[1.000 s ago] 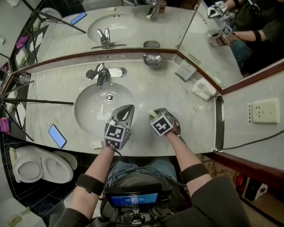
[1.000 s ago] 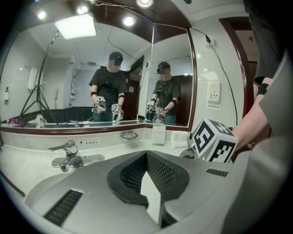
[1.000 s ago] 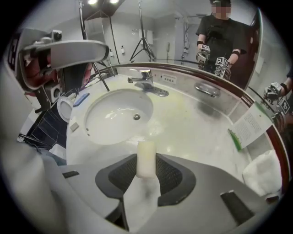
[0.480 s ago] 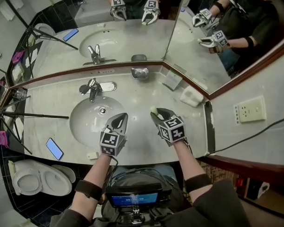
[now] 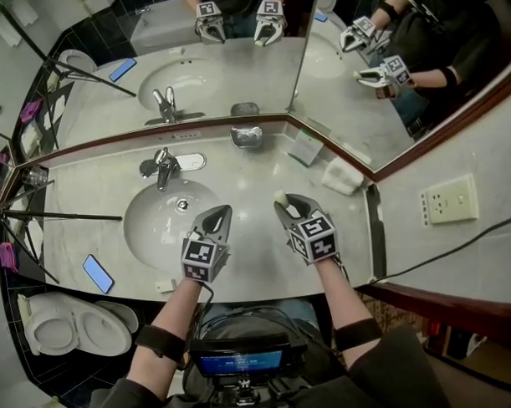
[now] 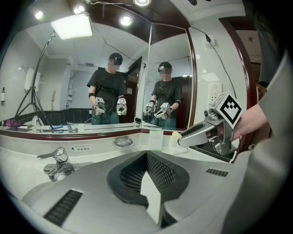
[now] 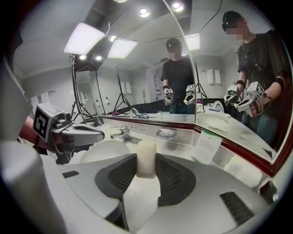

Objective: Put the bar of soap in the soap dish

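Note:
A cream bar of soap (image 7: 147, 158) stands upright between the pads of my right gripper (image 5: 282, 202), which is shut on it and holds it above the counter, right of the sink basin (image 5: 159, 214). In the head view the soap (image 5: 280, 196) shows at the jaw tips. The metal soap dish (image 5: 246, 138) sits against the mirror at the back of the counter, beyond the soap; it also shows in the right gripper view (image 7: 165, 133) and the left gripper view (image 6: 122, 142). My left gripper (image 5: 219, 214) hovers over the basin's near right rim, shut and empty.
A chrome faucet (image 5: 162, 166) stands behind the basin. A green-edged card (image 5: 305, 146) and a white folded cloth (image 5: 343, 175) lie at the back right. A phone (image 5: 97, 273) lies at the front left, tripod legs (image 5: 63, 215) cross the left counter, and mirrors wall the back.
My right gripper has risen from the counter with the soap and turned more level. The left gripper has shifted a little over the basin rim.

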`<move>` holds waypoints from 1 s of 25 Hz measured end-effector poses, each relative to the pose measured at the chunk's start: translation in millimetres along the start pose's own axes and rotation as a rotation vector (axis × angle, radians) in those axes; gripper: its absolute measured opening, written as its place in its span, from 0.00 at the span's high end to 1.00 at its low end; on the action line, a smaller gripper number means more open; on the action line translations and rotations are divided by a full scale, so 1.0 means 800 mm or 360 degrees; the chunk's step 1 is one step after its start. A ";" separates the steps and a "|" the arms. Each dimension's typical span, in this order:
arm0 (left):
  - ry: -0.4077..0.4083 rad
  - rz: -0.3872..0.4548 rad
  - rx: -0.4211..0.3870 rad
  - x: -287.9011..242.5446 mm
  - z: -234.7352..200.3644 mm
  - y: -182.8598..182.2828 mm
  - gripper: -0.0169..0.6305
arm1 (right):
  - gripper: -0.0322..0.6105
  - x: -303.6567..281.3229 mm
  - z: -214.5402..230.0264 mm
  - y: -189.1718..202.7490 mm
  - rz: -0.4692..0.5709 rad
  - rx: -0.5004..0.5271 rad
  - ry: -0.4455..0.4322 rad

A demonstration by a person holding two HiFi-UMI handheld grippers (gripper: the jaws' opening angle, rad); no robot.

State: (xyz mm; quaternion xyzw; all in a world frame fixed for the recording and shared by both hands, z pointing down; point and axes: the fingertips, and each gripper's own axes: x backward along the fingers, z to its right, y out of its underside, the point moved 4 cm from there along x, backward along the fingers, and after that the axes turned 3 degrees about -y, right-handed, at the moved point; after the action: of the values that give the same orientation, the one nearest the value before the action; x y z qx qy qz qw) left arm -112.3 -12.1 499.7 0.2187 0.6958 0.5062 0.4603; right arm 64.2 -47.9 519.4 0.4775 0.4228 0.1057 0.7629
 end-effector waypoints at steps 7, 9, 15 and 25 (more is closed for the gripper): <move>-0.0028 0.0016 -0.0009 -0.039 -0.015 -0.020 0.97 | 0.72 -0.042 0.017 -0.056 -0.0071 0.0314 0.0030; -0.0040 0.0027 -0.0001 -0.053 -0.019 -0.024 0.97 | 0.72 -0.059 0.023 -0.069 -0.0089 0.0392 0.0026; -0.0107 0.0031 0.0026 -0.095 -0.038 -0.020 0.97 | 0.72 -0.124 0.049 -0.091 -0.0176 0.0684 0.0036; -0.0203 0.0010 0.0067 -0.153 -0.074 0.000 0.97 | 0.72 -0.247 0.081 -0.097 -0.0296 0.1181 0.0079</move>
State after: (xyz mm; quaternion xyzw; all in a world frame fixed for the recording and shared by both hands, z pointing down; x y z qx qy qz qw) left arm -104.1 -136.1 554.7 0.2623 0.6747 0.4779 0.4975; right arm -29.0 -241.3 575.5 0.6781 0.4923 -0.1126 0.5340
